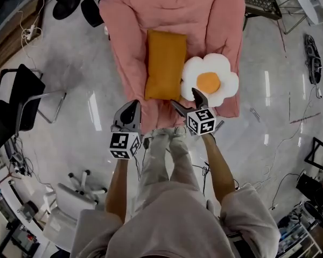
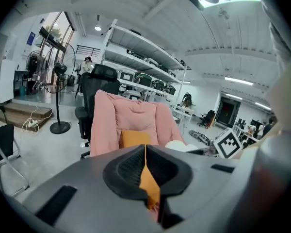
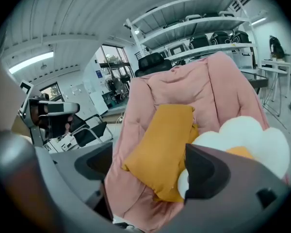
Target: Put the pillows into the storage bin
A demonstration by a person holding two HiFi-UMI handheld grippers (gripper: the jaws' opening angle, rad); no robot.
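Risk of a shallow pinch: right gripper (image 1: 184, 97) wide open and empty, just short of orange pillow (image 1: 165, 63) and egg pillow (image 1: 210, 79) on pink armchair (image 1: 124, 26); left gripper (image 1: 131, 108) closed on nothing. May catch only cover fabric or chair padding, then drop. No storage bin in view.

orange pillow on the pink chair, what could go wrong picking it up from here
The orange pillow lies against the egg pillow, and the open right gripper aims near where they meet, so it might pinch both, or the pink chair under them. The left gripper is shut and cannot help steady the pillow.
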